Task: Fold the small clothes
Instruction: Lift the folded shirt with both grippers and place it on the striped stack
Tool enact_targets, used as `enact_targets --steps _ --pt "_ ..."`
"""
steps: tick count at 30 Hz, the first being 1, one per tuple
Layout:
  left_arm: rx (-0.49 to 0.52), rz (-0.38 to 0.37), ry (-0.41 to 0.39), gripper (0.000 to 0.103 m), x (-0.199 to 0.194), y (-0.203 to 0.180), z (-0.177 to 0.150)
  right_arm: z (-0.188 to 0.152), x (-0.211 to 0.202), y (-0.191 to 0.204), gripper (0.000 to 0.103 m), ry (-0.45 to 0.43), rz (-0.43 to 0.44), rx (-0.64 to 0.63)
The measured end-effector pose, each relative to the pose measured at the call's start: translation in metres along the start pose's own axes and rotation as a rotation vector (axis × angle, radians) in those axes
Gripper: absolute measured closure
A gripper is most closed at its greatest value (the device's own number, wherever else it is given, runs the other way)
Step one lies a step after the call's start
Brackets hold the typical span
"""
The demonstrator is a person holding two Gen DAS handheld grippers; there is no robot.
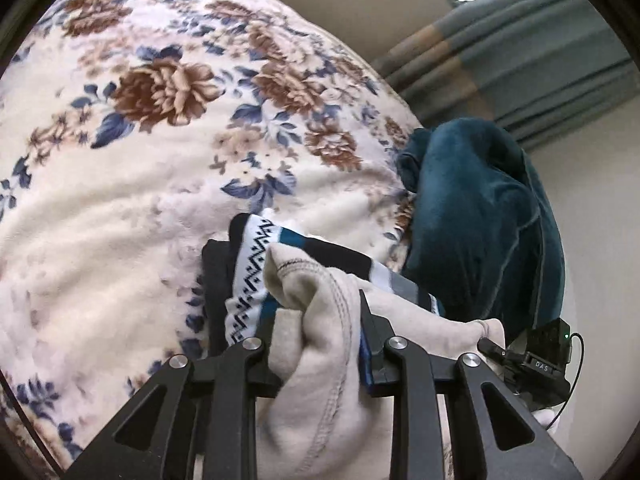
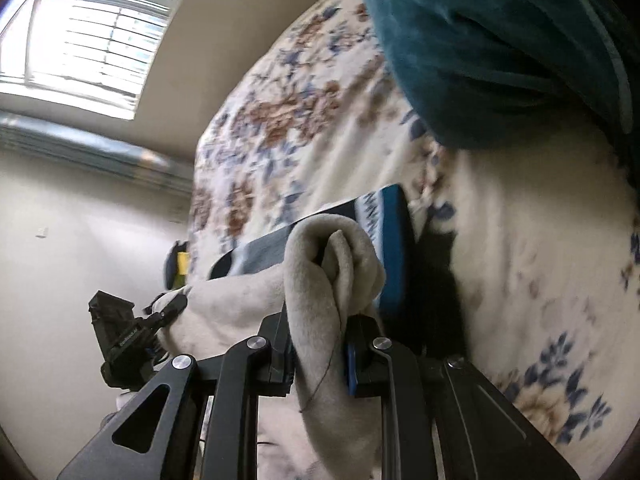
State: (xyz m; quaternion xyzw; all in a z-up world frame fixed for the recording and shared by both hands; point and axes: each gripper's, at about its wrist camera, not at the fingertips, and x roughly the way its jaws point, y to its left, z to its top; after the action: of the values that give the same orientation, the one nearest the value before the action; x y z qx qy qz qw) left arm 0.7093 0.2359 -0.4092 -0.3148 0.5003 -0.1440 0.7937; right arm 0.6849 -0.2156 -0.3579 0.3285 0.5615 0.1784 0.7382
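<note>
Grippers (left, right) clamping beige garment, floral blanket

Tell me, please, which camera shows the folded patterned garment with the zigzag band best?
The left wrist view: the patterned garment shows its zigzag band sharply behind the beige cloth. The right wrist view shows only a blurred edge.

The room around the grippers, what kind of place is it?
Most likely a bedroom at home: a floral blanket covers what looks like a bed, striped curtains hang by a barred window, and folded clothes lie on the blanket.

Matt beige fleece garment; plush floral blanket.
</note>
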Motion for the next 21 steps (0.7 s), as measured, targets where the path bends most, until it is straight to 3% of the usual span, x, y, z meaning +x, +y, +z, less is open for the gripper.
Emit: enact_targets --steps 7,9,11,12,14,16,17,19,21 --pt "-0.001 -0.011 0.044 0.074 0.0 0.008 0.003 0.018 0.016 -0.011 0.084 -0.009 -0.021 0.027" --pt "-0.018 0.005 0.056 0.066 -0.002 0.01 0.004 0.019 0.021 -0.007 0.084 -0.006 -0.055 0.006" --pt "-0.006 0.077 0.038 0.055 -0.012 0.005 0.002 0.018 0.025 -0.001 0.082 0.011 -0.1 -0.017" --pt "0.009 0.122 0.027 0.033 -0.016 0.002 0.001 0.018 0.027 0.003 0.077 0.024 -0.136 -0.026" --pt "0.074 0.259 -0.01 0.012 -0.03 -0.012 -0.007 0.016 0.026 0.012 0.067 0.029 -0.208 -0.061" --pt "0.123 0.362 -0.044 0.01 -0.042 -0.022 -0.018 0.006 0.018 0.028 0.043 0.0 -0.335 -0.132" --pt "0.159 0.435 -0.073 0.009 -0.05 -0.033 -0.029 0.0 0.015 0.035 0.038 -0.013 -0.38 -0.157" --pt "0.21 0.536 -0.103 0.003 -0.058 -0.043 -0.047 -0.019 0.004 0.05 0.016 -0.055 -0.509 -0.218" --pt "0.249 0.6 -0.119 0.002 -0.065 -0.056 -0.071 -0.041 -0.006 0.063 0.002 -0.094 -0.628 -0.268"
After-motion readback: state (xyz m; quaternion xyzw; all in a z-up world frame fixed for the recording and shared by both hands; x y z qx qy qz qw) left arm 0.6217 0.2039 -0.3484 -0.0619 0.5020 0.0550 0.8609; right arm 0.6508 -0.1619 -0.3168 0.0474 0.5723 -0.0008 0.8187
